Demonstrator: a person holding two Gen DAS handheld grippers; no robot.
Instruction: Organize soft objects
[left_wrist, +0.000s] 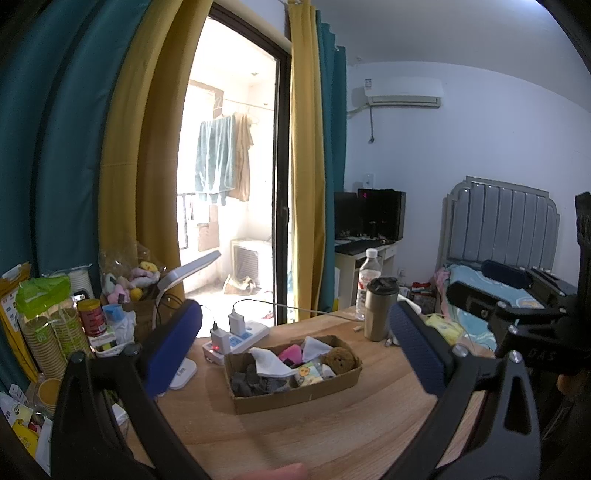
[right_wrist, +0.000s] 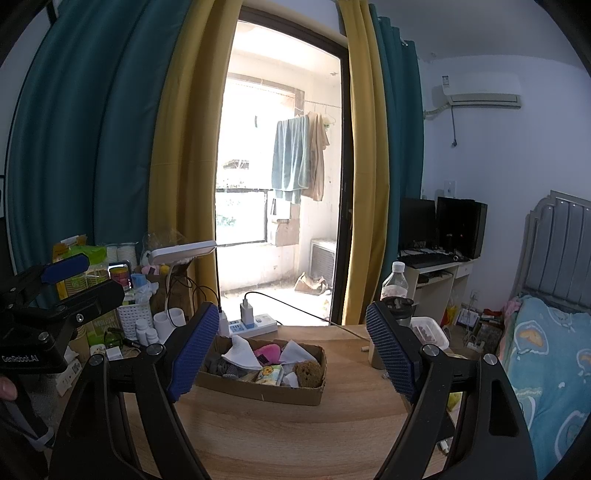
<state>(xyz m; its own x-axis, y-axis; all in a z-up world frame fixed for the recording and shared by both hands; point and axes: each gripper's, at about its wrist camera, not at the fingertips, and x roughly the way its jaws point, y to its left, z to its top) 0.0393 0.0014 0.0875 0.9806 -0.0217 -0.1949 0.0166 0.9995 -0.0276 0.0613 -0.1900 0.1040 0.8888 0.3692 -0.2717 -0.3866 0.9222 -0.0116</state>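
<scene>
A shallow cardboard tray (left_wrist: 295, 397) (right_wrist: 258, 389) sits on the wooden table. It holds soft things: a white cloth (left_wrist: 267, 360) (right_wrist: 240, 352), a pink item (left_wrist: 290, 354) (right_wrist: 267, 350), a grey sock (left_wrist: 255, 384) (right_wrist: 223, 365), a brown sponge (left_wrist: 340, 360) (right_wrist: 308, 373) and a yellow tissue pack (left_wrist: 308, 374) (right_wrist: 269, 373). My left gripper (left_wrist: 295, 347) is open and empty, above the table in front of the tray. My right gripper (right_wrist: 290, 347) is open and empty, also short of the tray. Each gripper shows at the edge of the other's view.
A power strip with chargers (left_wrist: 236, 332) (right_wrist: 251, 323) lies behind the tray. A metal tumbler (left_wrist: 380, 308) and a water bottle (left_wrist: 369, 280) (right_wrist: 394, 284) stand at the right. A desk lamp (left_wrist: 177, 277) (right_wrist: 183, 251), paper cups and clutter stand at the left. A bed (right_wrist: 546, 354) is at the right.
</scene>
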